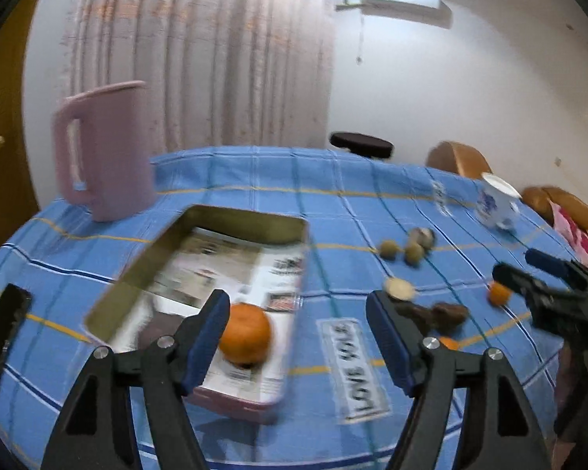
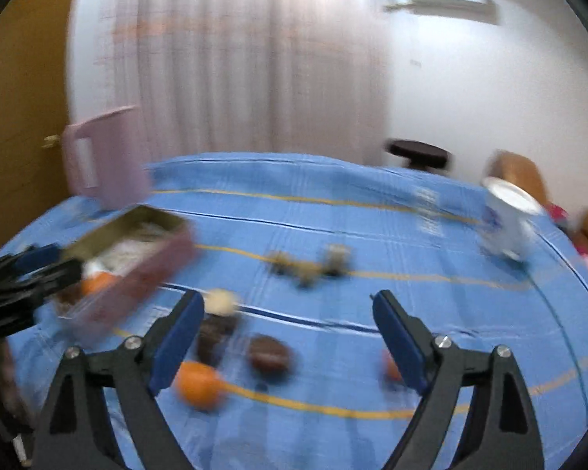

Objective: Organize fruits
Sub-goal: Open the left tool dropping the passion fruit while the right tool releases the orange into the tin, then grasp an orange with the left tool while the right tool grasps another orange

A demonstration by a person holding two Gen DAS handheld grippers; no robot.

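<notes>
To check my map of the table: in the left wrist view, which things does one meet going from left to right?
Black flat object → pink pitcher → metal tin holding an orange → "LOVE" label → white cup → right gripper.

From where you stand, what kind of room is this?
Probably a home dining or living room: a table under a blue checked cloth, a long curtain behind it, and a wall air conditioner.

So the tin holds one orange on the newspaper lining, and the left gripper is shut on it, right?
Not quite. The left gripper is open and holds nothing. The orange does lie in the tin on the newspaper, as the left wrist view shows.
</notes>
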